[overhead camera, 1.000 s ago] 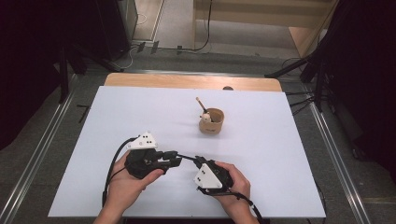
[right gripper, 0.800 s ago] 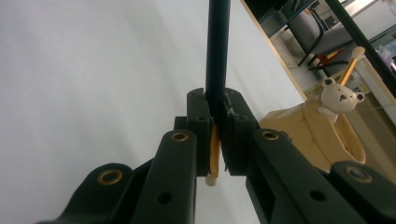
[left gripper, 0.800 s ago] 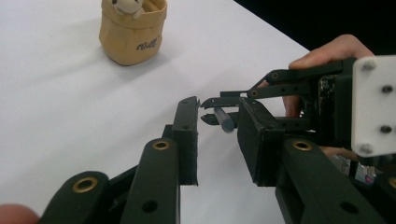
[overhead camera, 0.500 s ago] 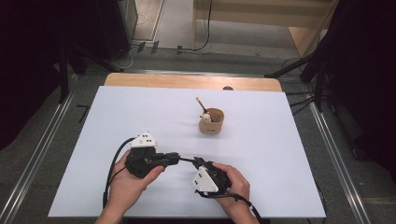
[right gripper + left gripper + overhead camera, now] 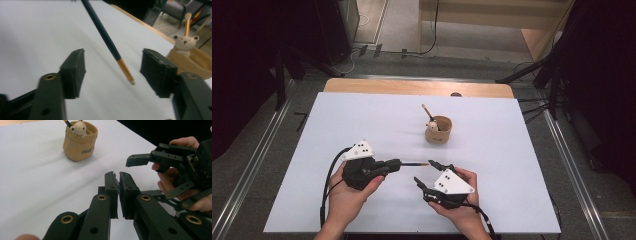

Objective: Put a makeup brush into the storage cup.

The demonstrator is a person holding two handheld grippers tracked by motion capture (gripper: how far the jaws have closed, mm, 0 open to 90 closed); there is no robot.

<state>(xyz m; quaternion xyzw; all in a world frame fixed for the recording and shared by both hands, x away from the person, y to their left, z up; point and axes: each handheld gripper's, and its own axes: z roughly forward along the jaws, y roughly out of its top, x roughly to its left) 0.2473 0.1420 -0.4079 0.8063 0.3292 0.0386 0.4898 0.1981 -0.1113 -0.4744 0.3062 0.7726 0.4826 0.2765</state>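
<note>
Left gripper (image 5: 398,162): held in the left hand (image 5: 347,192) near the table's (image 5: 337,120) front edge, left of centre; its jaws are clamped on one end of a pencil (image 5: 414,163).
Pencil: dark-shafted with a pale end, carried level above the table; in the right gripper view its free end (image 5: 125,71) is seen between the right jaws, touched by neither pad.
Right gripper (image 5: 426,173): held in the right hand (image 5: 462,205) near the front edge, right of centre; its jaws have just been opening and are spread wide, with the pencil tip in the gap.
Holder (image 5: 438,130): a small tan fabric cup set towards the back edge, right of centre, well apart from both grippers.
Contents: a bear-headed stick (image 5: 78,128) and a second pencil (image 5: 428,112) are stood in the holder, tilted.
Table: white-topped, with a wooden strip (image 5: 412,87) along the back edge.
</note>
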